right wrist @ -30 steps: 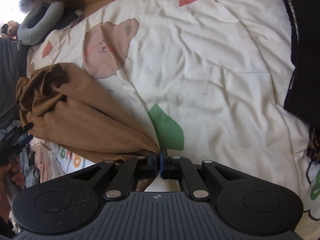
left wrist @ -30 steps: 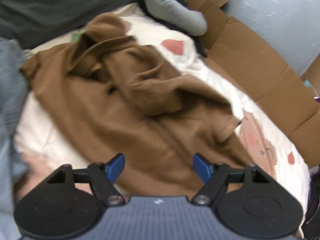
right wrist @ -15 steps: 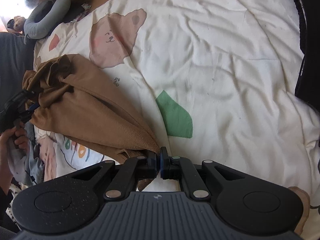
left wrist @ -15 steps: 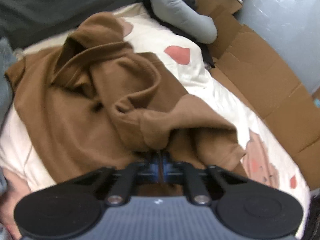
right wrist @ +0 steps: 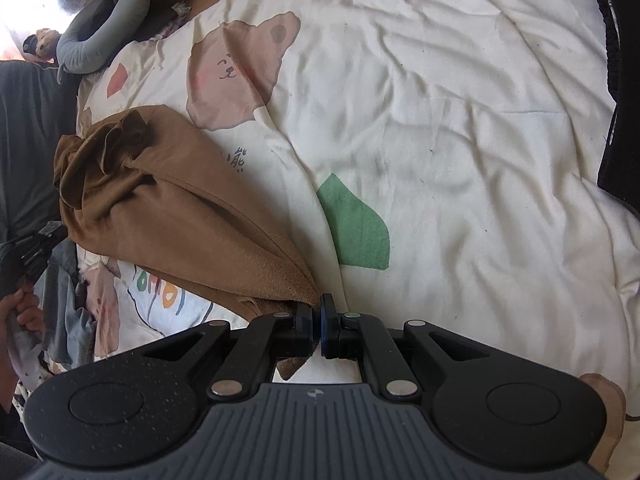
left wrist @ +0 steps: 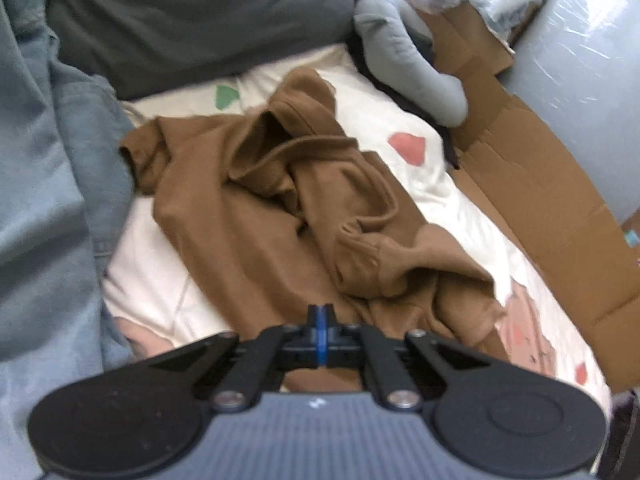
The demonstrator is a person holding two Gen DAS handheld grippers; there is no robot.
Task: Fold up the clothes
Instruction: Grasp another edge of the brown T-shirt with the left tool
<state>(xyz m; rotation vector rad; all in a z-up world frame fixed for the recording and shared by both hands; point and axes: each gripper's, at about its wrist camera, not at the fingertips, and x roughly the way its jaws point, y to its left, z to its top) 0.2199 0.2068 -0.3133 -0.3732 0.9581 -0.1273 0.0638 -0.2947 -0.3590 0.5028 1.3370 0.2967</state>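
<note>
On the cream printed quilt (left wrist: 160,300), a brown garment (left wrist: 256,216) lies crumpled, with both grippers pinched onto its edges.

From the left wrist view, the left gripper (left wrist: 320,326) has its jaws clenched on the garment's near edge; the cloth spreads ahead in rumpled folds, with a grey curved cushion (left wrist: 404,64) and flattened cardboard (left wrist: 540,184) beyond and to the right, and blue-grey fabric (left wrist: 44,184) on the left. From the right wrist view, the right gripper (right wrist: 318,326) has its jaws closed, grasping a corner of the garment (right wrist: 168,216), which stretches away to the left across the quilt (right wrist: 460,128), beside a green leaf print (right wrist: 356,228) and below a bear print (right wrist: 236,76); at the far left edge a hand (right wrist: 18,312) holds the other gripper.
</note>
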